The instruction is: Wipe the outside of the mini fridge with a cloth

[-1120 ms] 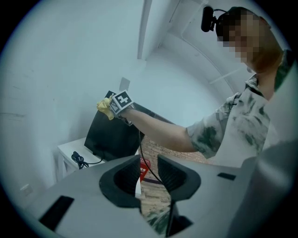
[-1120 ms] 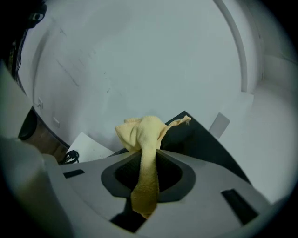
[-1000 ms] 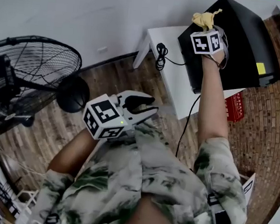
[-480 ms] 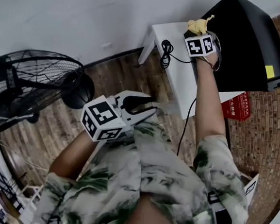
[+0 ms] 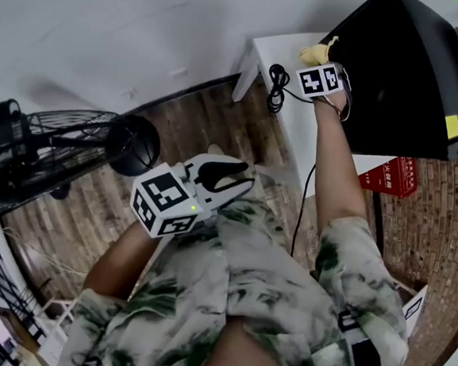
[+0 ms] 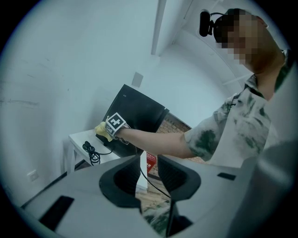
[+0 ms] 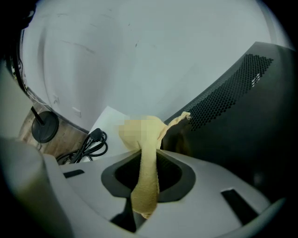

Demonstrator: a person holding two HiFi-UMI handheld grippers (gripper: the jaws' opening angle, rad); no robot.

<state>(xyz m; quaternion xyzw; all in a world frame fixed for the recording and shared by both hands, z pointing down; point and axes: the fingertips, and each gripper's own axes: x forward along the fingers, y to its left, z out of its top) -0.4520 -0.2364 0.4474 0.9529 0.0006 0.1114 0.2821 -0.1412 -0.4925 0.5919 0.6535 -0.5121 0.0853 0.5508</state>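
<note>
My right gripper (image 5: 319, 60) is clamped on the yellow cloth (image 7: 145, 176), which bunches out past my fingertips against the vented black wall of the fridge (image 5: 405, 82). Since a second ago that bunch has slid down the wall to its bottom corner, just above the white table (image 5: 293, 136) and near the coiled cable (image 5: 276, 83). I judge this stroke finished, with other faces left. My left gripper (image 5: 228, 174) hangs by my chest, jaws slightly parted, empty.
</note>
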